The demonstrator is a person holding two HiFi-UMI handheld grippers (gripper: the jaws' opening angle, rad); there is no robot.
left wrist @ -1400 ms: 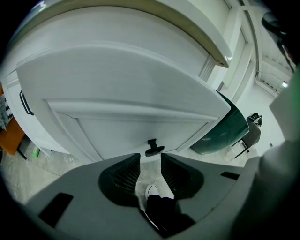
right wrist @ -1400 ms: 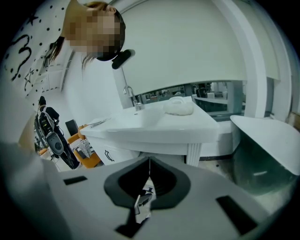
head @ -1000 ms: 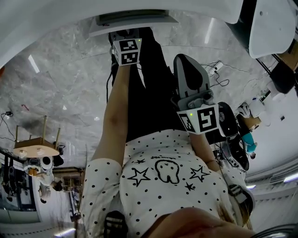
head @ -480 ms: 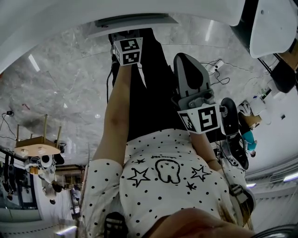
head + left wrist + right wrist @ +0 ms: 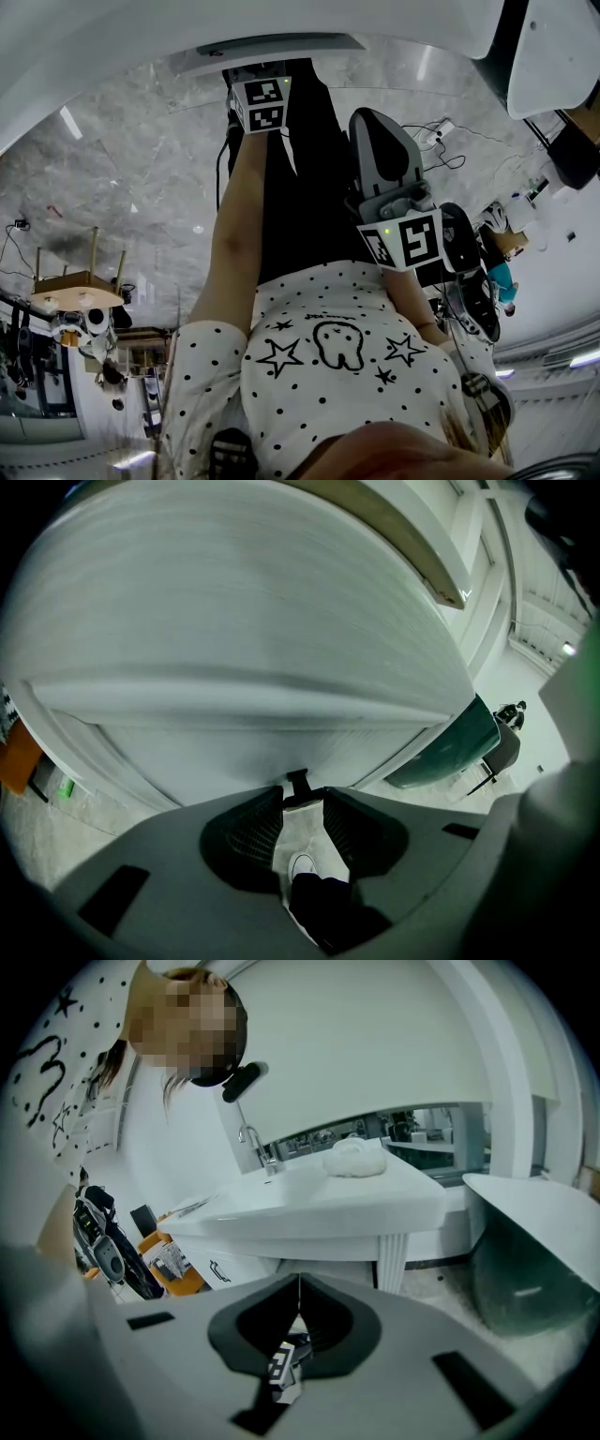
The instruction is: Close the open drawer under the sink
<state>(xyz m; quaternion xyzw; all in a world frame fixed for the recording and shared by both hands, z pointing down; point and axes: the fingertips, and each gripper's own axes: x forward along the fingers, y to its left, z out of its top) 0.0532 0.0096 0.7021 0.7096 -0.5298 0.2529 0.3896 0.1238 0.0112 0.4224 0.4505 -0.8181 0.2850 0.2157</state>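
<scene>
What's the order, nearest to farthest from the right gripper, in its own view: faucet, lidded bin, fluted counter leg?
1. Lidded bin, low at the right.
2. Fluted counter leg, centre, under the corner of the counter.
3. Faucet, left, at the counter's back.

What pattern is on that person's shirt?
The shirt is white with black dots and stars, clearest in the head view.

No legible text, label, brand or number anywhere.
</scene>
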